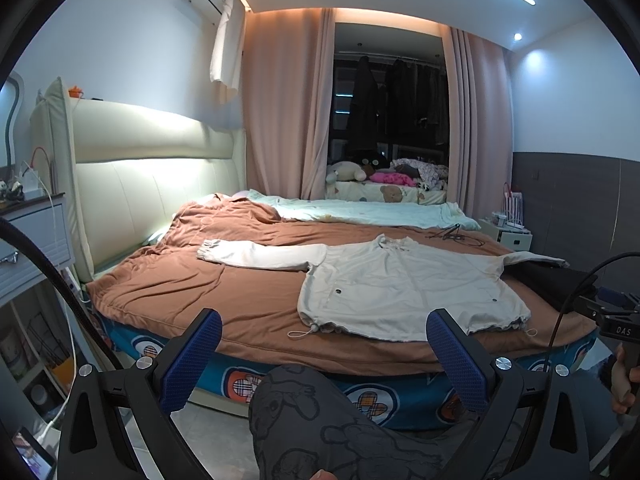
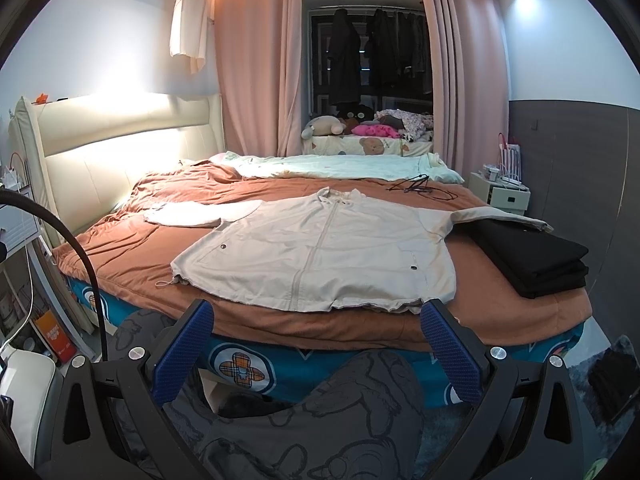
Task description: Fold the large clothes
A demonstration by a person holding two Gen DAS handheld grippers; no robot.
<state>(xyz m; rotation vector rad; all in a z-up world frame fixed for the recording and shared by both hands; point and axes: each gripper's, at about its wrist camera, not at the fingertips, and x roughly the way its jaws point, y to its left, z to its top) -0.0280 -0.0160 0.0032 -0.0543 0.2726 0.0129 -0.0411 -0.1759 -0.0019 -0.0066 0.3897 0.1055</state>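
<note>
A cream zip jacket [image 1: 404, 284] lies flat, front up, on the brown bedspread [image 1: 224, 292], its hem at the near edge of the bed and both sleeves spread out sideways. It also shows in the right wrist view [image 2: 320, 256]. Its right sleeve [image 2: 500, 216] lies partly over a folded black garment [image 2: 536, 256]. My left gripper [image 1: 324, 354] is open and empty, held off the bed in front of the jacket's left hem. My right gripper [image 2: 316, 338] is open and empty, just short of the hem's middle.
My knees in grey patterned trousers [image 1: 320, 420] are below both grippers. A black cable [image 2: 420, 188] lies on the bed behind the jacket. A pale green quilt [image 2: 344, 168] lies at the far side. Nightstands stand at left [image 1: 28, 236] and right [image 2: 500, 196].
</note>
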